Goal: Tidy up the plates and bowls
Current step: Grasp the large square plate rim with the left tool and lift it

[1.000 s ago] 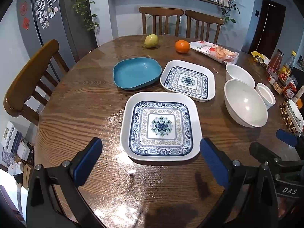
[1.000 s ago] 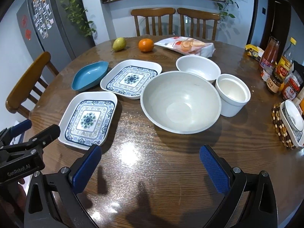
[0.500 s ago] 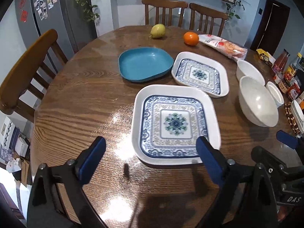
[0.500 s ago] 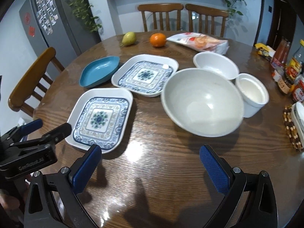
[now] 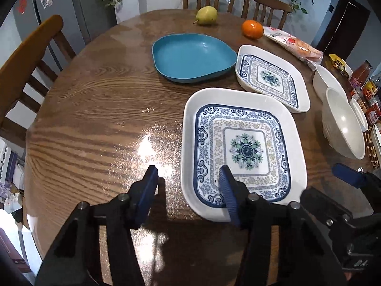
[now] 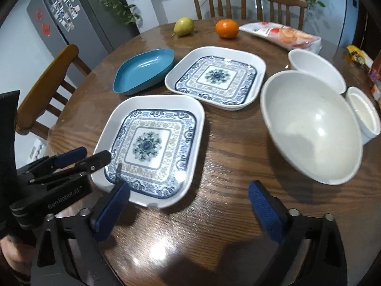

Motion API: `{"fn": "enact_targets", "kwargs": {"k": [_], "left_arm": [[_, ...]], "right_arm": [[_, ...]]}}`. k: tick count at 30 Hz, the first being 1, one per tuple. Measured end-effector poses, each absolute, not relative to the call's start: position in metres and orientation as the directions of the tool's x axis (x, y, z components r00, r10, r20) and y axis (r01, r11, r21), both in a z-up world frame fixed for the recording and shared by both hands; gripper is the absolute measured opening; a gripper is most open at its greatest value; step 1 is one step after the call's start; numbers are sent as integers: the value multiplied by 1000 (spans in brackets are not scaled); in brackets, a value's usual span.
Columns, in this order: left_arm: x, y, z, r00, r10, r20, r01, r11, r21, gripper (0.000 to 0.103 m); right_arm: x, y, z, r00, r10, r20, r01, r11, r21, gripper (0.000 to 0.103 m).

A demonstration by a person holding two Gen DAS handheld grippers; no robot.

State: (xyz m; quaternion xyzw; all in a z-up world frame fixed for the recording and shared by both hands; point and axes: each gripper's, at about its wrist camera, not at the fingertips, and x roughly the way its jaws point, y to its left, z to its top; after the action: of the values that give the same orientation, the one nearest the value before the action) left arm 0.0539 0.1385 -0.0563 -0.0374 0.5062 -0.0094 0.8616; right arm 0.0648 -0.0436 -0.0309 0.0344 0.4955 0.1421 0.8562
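Blue-patterned plate point(image 5: 243, 147) rim between left tool point(image 5: 188, 186) fingers.

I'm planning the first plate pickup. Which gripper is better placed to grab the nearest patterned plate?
Left. The left gripper already straddles the near rim of the patterned plate, one finger over the plate, jaws open. The right gripper sits over bare table between that plate and the large white bowl.

Table point(image 5: 100, 109): glossy varnished wood, visible grain; patterned plate point(image 5: 243, 147) and large white bowl point(image 6: 309, 126): smooth glazed gloss; blue plate point(image 5: 193, 57): smooth, satin; gripper pads point(image 6: 264, 209): ribbed blue.
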Motion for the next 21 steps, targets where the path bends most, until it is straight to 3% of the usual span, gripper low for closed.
{"fn": "enact_targets", "kwargs": {"k": [4, 8, 10, 13, 15, 21], "left_arm": [[61, 143, -61, 465, -65, -883, -20, 996, -84, 50], [66, 146, -68, 446, -75, -892, -16, 996, -91, 50], [68, 146, -68, 451, -68, -890, -5, 997, -79, 49], [70, 146, -67, 453, -75, -888, 7, 997, -80, 39], [71, 145, -67, 457, -85, -885, 23, 996, -84, 25], [65, 145, -66, 448, -106, -888, 33, 994, -102, 24]], "right_arm": [[75, -36, -40, 450, 269, -851, -206, 959, 193, 88], [84, -32, -52, 398, 288, -871, -209, 953, 220, 59], [86, -32, -50, 415, 278, -866, -209, 956, 207, 53], [90, -30, -51, 411, 282, -867, -216, 954, 208, 33], [92, -29, -52, 413, 270, -870, -220, 956, 192, 13], [86, -29, -50, 407, 280, -869, -231, 952, 199, 9]]}}
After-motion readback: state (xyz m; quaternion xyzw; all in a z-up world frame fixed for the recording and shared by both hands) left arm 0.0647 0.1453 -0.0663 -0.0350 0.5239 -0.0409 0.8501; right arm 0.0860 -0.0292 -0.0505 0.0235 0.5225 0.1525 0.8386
